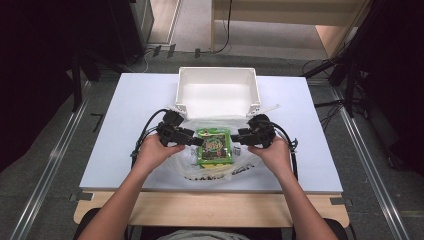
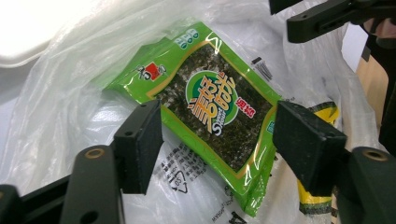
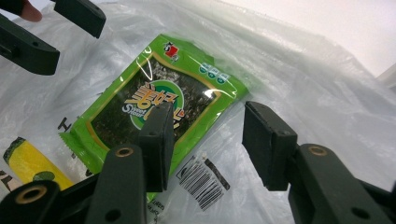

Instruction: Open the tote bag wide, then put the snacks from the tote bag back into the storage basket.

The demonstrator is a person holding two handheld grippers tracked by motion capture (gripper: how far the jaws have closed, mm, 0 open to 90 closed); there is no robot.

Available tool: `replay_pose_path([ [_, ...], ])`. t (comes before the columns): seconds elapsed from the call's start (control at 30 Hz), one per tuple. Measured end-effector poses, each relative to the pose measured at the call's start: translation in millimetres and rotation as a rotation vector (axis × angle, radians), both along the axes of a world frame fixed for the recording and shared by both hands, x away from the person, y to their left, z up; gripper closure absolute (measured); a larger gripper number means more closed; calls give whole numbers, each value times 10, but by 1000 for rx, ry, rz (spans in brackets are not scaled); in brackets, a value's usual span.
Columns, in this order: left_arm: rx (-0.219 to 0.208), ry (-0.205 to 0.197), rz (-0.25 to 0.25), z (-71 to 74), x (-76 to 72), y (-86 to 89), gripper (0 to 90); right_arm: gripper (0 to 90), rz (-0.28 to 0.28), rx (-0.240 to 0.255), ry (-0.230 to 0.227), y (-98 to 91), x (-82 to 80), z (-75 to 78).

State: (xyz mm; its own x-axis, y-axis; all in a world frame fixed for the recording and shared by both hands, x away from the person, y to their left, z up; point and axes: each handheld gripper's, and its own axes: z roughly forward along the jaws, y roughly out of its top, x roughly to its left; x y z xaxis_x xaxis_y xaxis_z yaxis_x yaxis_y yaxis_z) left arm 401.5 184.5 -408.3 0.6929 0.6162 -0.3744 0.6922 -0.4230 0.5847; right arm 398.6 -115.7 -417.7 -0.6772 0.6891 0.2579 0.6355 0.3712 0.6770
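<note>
Hovering over the clear plastic bag (image 1: 212,167) on the bench (image 1: 130,100), my left gripper (image 1: 196,142) and right gripper (image 1: 236,138) flank the green seaweed snack packet (image 1: 215,146) lying on it, both with jaws spread, pressing nothing, near the white bin (image 1: 218,92).

The small print on the packet (image 1: 215,146) is too small to read in the high view. The bag (image 2: 60,107) runs off every edge of the left gripper view. The yellow pack (image 3: 28,163) is cut by the right gripper view's left edge, its label unreadable.
</note>
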Motion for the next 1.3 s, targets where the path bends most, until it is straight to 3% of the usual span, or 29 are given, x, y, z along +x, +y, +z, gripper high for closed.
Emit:
replay_pose_path([
  [0.07,2,6,16,-14,-1,2,336,530,1,9,-7,-15,3,7],
  [0.43,20,5,-32,-64,-49,-54,338,493,14,8,-11,-10,-2,0],
  [0.57,15,-21,-39,-57,-77,-64,379,493,11,8,-2,-9,-3,-3],
  [0.7,-16,-17,-43,-55,-133,-100,704,492,11,7,4,-10,2,-11],
  [0.8,4,-8,-48,-93,-143,-148,830,492,13,3,9,-2,5,-27],
  [1.0,78,20,-30,-264,-105,-190,842,493,20,-3,18,32,4,-59],
  [1.1,69,36,-25,-307,-93,-172,838,493,25,-5,21,47,-1,-65],
  [1.3,84,24,-21,-308,-106,-156,833,497,40,-10,36,105,-19,-77],
])
